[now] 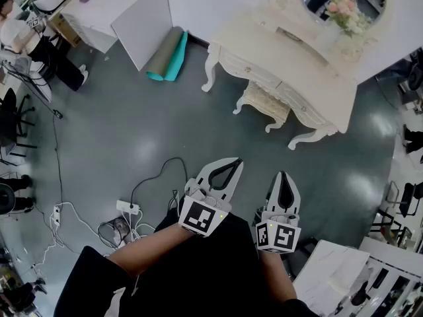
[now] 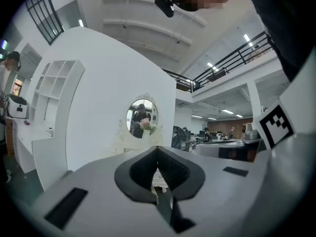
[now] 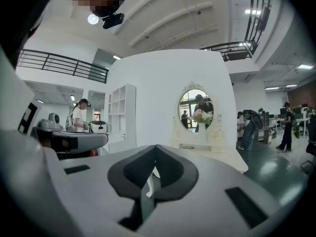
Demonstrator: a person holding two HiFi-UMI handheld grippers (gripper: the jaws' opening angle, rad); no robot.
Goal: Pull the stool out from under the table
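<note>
The cream stool (image 1: 264,104) stands tucked under the ornate cream dressing table (image 1: 291,58), with only its lace-edged seat and curved legs showing in the head view. Both grippers hover over the grey floor well short of it, pointing toward the table. My left gripper (image 1: 232,164) is shut and holds nothing. My right gripper (image 1: 283,176), beside it, is also shut and empty. In the left gripper view the closed left gripper (image 2: 158,149) points at the table's oval mirror (image 2: 143,115). The right gripper (image 3: 155,147) faces the same mirror (image 3: 195,107).
A rolled teal and grey mat (image 1: 168,57) lies left of the table beside a white panel (image 1: 142,18). A power strip with cables (image 1: 129,209) lies on the floor at my left. A person (image 1: 26,38) stands far left. A white desk (image 1: 337,269) is at lower right.
</note>
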